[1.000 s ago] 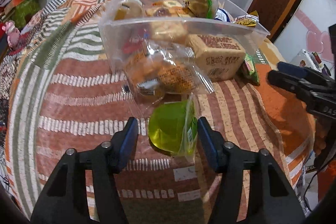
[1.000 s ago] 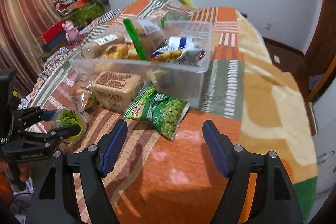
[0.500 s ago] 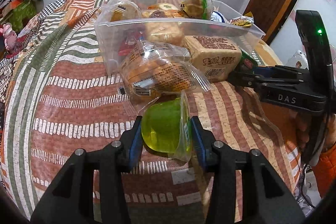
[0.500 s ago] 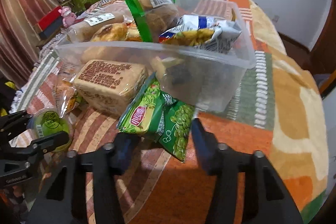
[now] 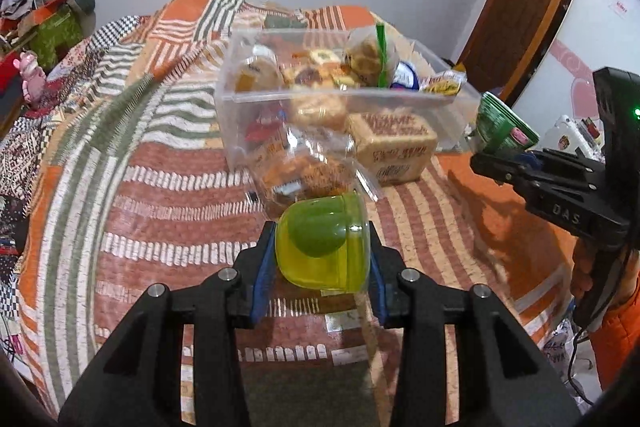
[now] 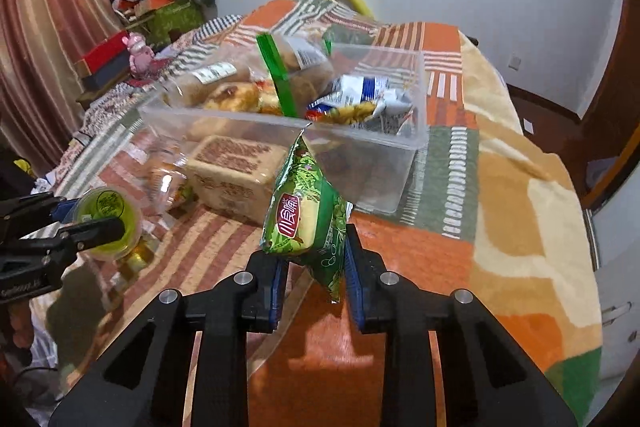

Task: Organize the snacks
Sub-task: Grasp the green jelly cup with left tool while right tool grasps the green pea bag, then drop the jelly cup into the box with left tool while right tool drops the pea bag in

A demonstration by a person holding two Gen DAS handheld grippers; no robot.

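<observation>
**Both grippers loaded, two packets left on the bed**

And here we go, a double pick! The left gripper has just been closing and now clamps the green jelly cup between its pads, the cup clear of the striped bedspread. On the other side the right gripper has just been closing too, and it pinches the lower end of the green pea snack bag, which stands up between the jaws in front of the clear plastic bin.

That bin is already well stocked: buns, pastries, a blue-and-white packet heaped inside. So the bulk of the job looks done. Left to do, by my reckoning: carry these two in, then deal with the brown wrapped loaf and the clear-wrapped pastry, both lying on the cover just beside the bin's near wall.
</observation>
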